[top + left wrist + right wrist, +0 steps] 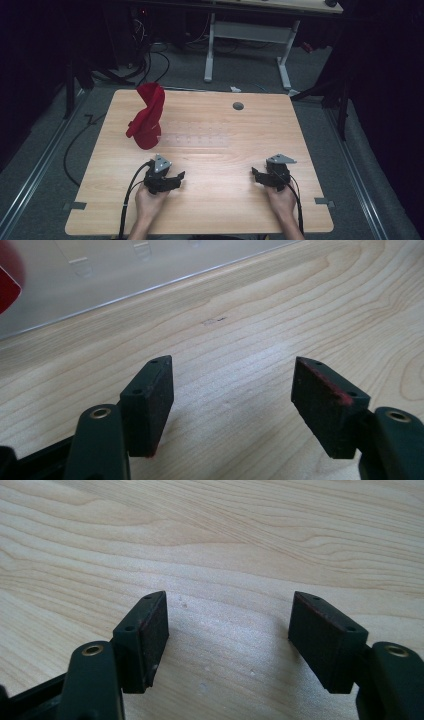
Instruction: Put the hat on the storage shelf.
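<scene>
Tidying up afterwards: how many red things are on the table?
1: a twisted red cloth piece stands upright at the table's far left, beyond the left gripper.

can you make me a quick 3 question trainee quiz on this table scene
1. True or false: the left gripper holds the red cloth.
2. Which gripper is nearer the red cloth: A left, B right?
3. What lies between the jaws of the right gripper?

Key: 1 false, its jaws stand open and apart from the cloth. 2 A. 3 Nothing but bare wooden table.
</scene>
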The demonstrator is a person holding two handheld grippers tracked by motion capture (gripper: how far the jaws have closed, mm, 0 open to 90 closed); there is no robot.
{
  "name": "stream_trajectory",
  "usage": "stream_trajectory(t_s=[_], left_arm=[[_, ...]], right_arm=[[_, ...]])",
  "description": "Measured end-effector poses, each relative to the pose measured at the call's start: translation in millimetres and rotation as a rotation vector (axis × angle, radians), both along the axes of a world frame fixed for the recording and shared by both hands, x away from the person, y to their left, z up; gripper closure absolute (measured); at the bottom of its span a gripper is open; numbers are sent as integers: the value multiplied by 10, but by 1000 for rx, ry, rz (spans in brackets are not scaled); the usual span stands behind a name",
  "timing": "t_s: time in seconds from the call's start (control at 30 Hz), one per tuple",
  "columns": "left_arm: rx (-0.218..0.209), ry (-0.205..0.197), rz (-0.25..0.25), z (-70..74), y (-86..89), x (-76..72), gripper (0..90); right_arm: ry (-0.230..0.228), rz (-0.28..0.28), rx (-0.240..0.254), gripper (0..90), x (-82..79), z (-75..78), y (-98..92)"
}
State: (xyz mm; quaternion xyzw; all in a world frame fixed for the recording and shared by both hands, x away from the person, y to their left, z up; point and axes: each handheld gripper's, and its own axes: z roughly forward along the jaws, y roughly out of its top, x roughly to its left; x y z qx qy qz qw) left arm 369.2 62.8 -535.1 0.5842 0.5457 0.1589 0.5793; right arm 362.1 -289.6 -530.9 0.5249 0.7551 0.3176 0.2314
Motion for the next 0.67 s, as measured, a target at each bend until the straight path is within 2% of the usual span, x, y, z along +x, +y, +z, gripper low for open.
stream_trajectory(t_s=[0.17, 0.27, 0.37, 0.5, 0.67], left_arm=[[61, -11, 12, -68, -20, 28, 335], [99, -4, 18, -115, -42, 44, 332], [105, -9, 7, -116, -54, 40, 320], [71, 34, 4, -110, -32, 62, 271], [72, 35, 3, -111, -36, 59, 259]], right_arm=[[-1, 1, 0, 325, 1, 0, 0], [-1, 2, 0, 325, 1, -1, -1], [-1, 1, 0, 325, 1, -1, -1], [0, 0, 0, 325, 0, 0, 0], [0, 0, 0, 325, 0, 0, 1]])
